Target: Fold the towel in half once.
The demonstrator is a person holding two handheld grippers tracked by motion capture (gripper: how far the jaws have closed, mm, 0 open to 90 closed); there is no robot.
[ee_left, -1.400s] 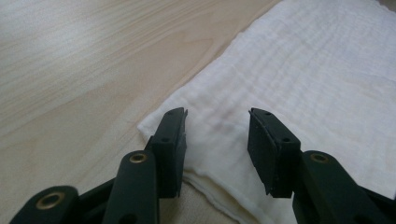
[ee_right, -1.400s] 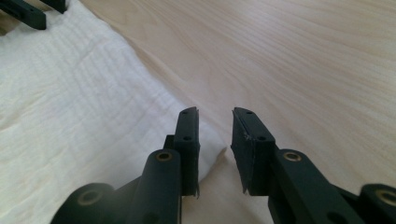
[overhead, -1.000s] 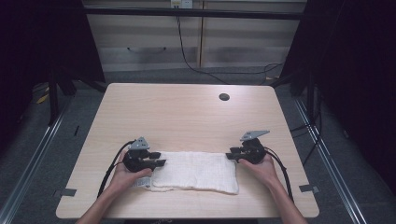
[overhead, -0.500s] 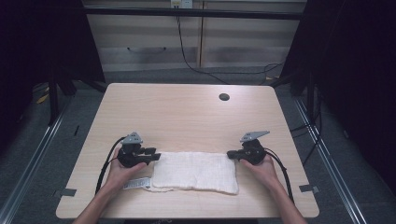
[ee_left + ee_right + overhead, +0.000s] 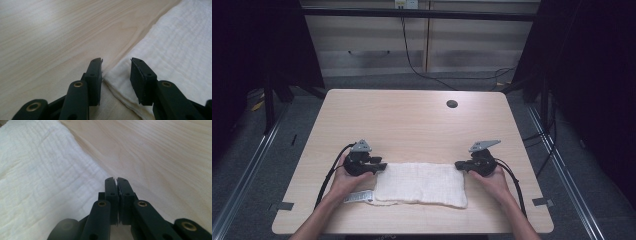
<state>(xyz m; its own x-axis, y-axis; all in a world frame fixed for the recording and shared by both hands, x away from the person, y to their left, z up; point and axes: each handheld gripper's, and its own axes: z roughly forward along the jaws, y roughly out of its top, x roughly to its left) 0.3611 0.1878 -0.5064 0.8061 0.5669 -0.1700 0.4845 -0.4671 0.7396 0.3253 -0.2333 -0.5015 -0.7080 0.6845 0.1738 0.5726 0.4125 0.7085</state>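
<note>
High view is showing a pale wooden table point(image 5: 412, 125) with a folded white cloth point(image 5: 421, 183) lying flat near its front edge, long side running across between the person's two hands. At the cloth's left end a small printed label point(image 5: 359, 197) is sticking out onto the wood, and a dark round hole point(image 5: 452, 104) is sitting near the table's far right. The left gripper point(image 5: 381, 166), held in the left hand point(image 5: 343, 181), is resting at the cloth's far left corner, and the right gripper point(image 5: 459, 165), held in the right hand point(image 5: 491, 180), is resting at the far right corner; black cables are trailing back from both along the forearms. Left gripper view is showing that gripper's point(image 5: 116, 65) jaws standing apart, having just opened slightly, with the corner of the cloth point(image 5: 175, 57) lying between them, its layered edge visible; the left jaw is sitting over bare wood just beside the cloth's edge and the right jaw over the fabric, and neither pad is pressing on it. Right gripper view is showing that gripper's point(image 5: 116, 180) jaws pressed together on a thin sliver of white fabric that is peeking out between the tips, so it is pinching the cloth's point(image 5: 42, 175) corner, with the crinkled fabric spreading away on one side and bare wood on the other.
</note>
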